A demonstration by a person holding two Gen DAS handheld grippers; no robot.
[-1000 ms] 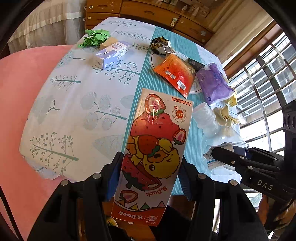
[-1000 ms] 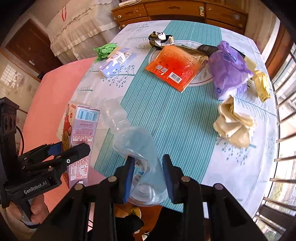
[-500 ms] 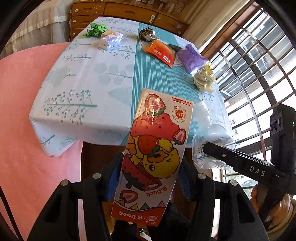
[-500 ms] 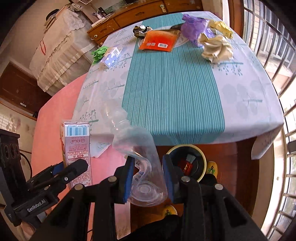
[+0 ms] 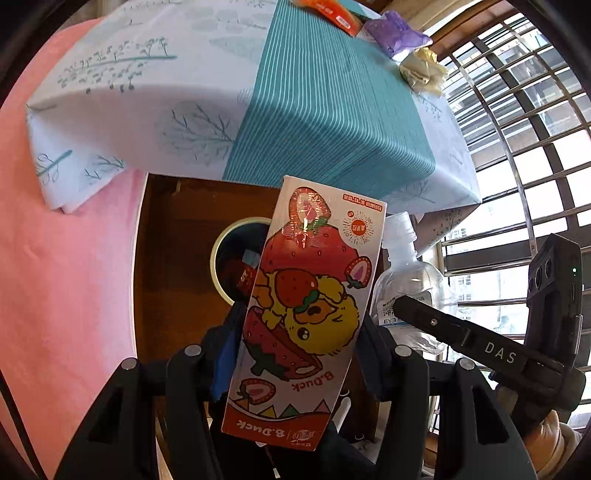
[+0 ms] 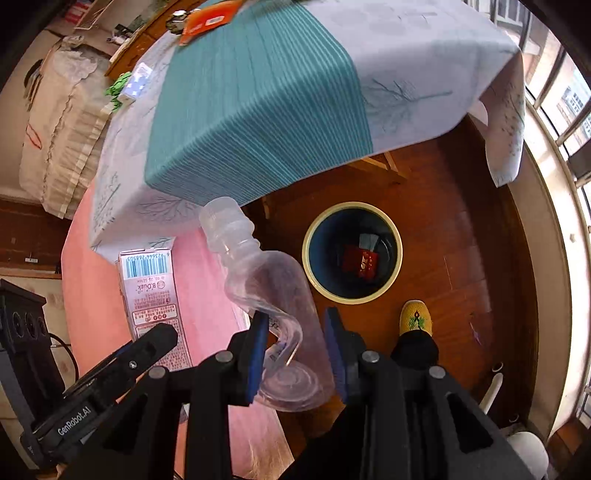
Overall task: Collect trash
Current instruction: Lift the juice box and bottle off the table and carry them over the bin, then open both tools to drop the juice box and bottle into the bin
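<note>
My left gripper (image 5: 299, 350) is shut on a strawberry-print B.Duck carton (image 5: 310, 310), held upright over the wooden floor. The carton hides part of a round bin (image 5: 216, 247) with a cream rim below it. My right gripper (image 6: 295, 350) is shut on a crushed clear plastic bottle (image 6: 269, 295), its blue pads (image 6: 258, 347) pressing the dented body. The bin (image 6: 306, 254) lies on the floor just beyond and right of the bottle, with a red wrapper (image 6: 360, 260) inside. The carton (image 6: 151, 291) and left gripper (image 6: 140, 350) show at the left of the right wrist view.
The table with a white and teal cloth (image 5: 325, 110) stands beyond the bin, still bearing an orange packet (image 6: 210, 18), a purple bag (image 5: 397, 31), crumpled tissue (image 5: 421, 70) and a small box (image 6: 138, 83). A slippered foot (image 6: 415, 317) stands near the bin. Window bars (image 5: 535, 147) run along the right.
Both grippers have come back off the tabletop and sunk past its near edge, still holding the carton and the bottle. The floor bin is now in view under them.
</note>
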